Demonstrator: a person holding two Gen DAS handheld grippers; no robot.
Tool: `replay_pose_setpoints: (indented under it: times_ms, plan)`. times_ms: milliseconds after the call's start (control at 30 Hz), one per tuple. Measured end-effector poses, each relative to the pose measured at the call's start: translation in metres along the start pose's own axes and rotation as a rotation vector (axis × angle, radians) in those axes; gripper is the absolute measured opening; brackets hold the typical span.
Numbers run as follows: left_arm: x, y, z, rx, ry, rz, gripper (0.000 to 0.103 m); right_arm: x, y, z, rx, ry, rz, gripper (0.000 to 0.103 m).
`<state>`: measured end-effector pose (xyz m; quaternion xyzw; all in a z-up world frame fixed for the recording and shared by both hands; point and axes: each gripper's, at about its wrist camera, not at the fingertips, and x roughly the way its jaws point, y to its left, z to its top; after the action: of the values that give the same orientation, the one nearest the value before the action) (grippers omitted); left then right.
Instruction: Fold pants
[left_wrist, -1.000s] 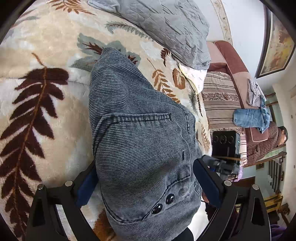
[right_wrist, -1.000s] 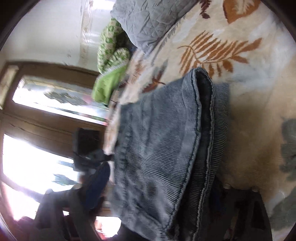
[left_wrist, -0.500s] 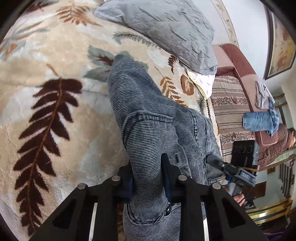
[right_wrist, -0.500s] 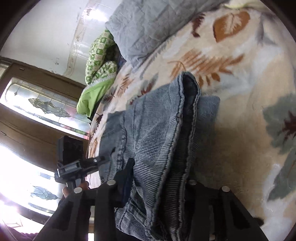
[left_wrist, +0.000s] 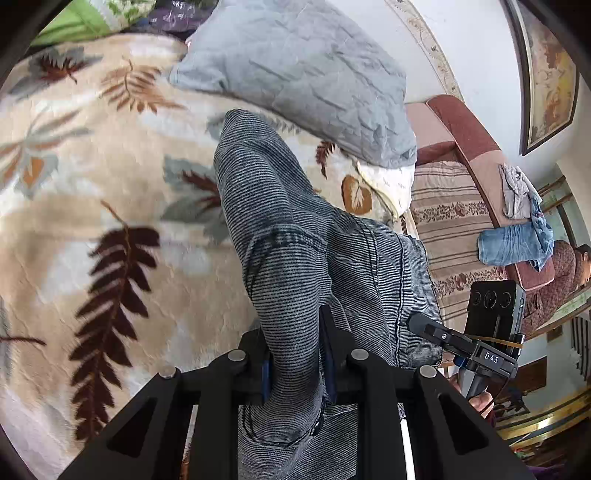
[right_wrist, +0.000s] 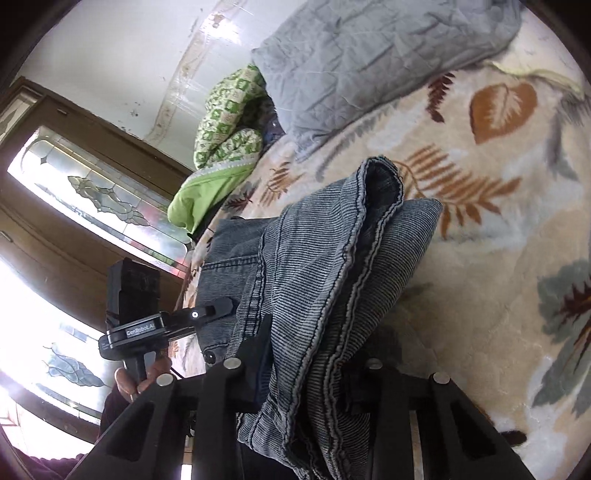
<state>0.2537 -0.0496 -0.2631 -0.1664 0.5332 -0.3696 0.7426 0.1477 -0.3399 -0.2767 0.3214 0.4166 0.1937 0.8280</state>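
Note:
The grey striped denim pants (left_wrist: 295, 229) lie folded on a leaf-patterned blanket (left_wrist: 92, 192). My left gripper (left_wrist: 295, 354) is shut on a bunched fold near the pocket and waistband end. In the right wrist view the pants (right_wrist: 332, 266) show a doubled hem edge, and my right gripper (right_wrist: 310, 354) is shut on that layered edge. Each gripper shows in the other's view: the right one in the left wrist view (left_wrist: 476, 350), the left one in the right wrist view (right_wrist: 162, 325).
A grey quilted pillow (left_wrist: 310, 74) lies beyond the pants. A green patterned bundle (right_wrist: 221, 129) sits at the bed's far side. A sofa (left_wrist: 461, 206) with blue jeans (left_wrist: 513, 247) and a seated person (left_wrist: 565, 273) stands beside the bed. A window (right_wrist: 74, 206) is behind.
Both grippers went from open around the pants to shut on them. The gripped fabric has bunched up and risen off the blanket, and the view has tilted up toward the pillow.

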Motion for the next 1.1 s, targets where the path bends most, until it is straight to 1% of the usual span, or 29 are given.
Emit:
replay_pose_setpoints:
  times_ms: [367, 567, 733, 867, 1000, 1100]
  plan:
    - [-0.021, -0.019, 0.042, 0.053, -0.046, 0.064, 0.022, 0.006, 0.024, 0.037, -0.025, -0.054, 0.024, 0.031]
    - [-0.021, -0.023, 0.065, 0.074, -0.051, 0.104, 0.022, 0.011, 0.029, 0.060, -0.023, -0.076, 0.030, 0.031]
    - [-0.014, -0.019, 0.084, 0.073, -0.048, 0.135, 0.022, 0.025, 0.025, 0.076, -0.001, -0.088, 0.032, 0.031]
    - [-0.003, -0.012, 0.095, 0.066, -0.036, 0.159, 0.022, 0.037, 0.017, 0.082, 0.025, -0.091, 0.026, 0.031]
    - [0.013, 0.002, 0.097, 0.044, -0.016, 0.175, 0.022, 0.052, 0.003, 0.084, 0.064, -0.078, 0.019, 0.031]
    - [0.028, 0.016, 0.093, 0.017, 0.014, 0.192, 0.022, 0.065, -0.011, 0.081, 0.092, -0.051, 0.003, 0.031]
